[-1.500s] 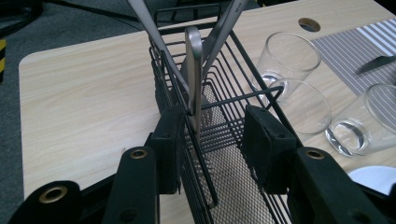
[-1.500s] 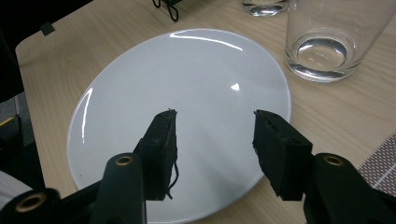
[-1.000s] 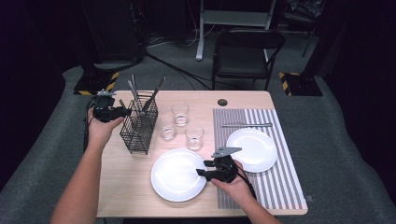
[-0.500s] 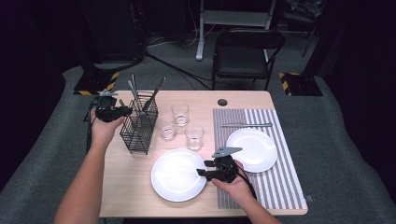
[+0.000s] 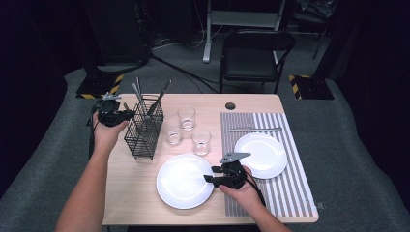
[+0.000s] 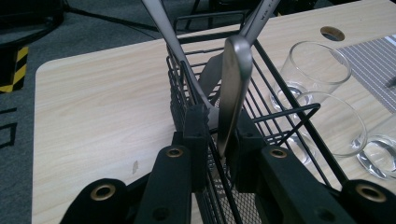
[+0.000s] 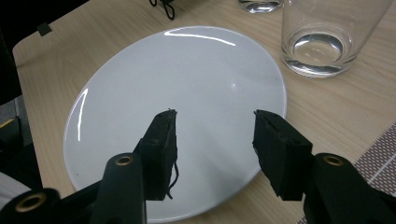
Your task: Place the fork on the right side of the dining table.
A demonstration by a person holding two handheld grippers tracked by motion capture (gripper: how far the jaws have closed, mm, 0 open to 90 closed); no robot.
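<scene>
Left gripper at lower centre of left gripper view, jaws just closing narrow around utensil handle in wire caddy. Risk: pad also caught basket wire, caddy could tip toward glasses. Right gripper half-open, empty, over white plate.

A light wooden rectangular table with a round cable hole near its 12 o'clock edge stands on grey carpet. A black wire cutlery basket stands at 9 o'clock, three clear drinking glasses cluster near the centre, and a large round white plate lies at 6 o'clock. A grey-and-white striped placemat covers the 3 o'clock side, bearing a smaller round white plate and a silver utensil towards 1 o'clock.
</scene>
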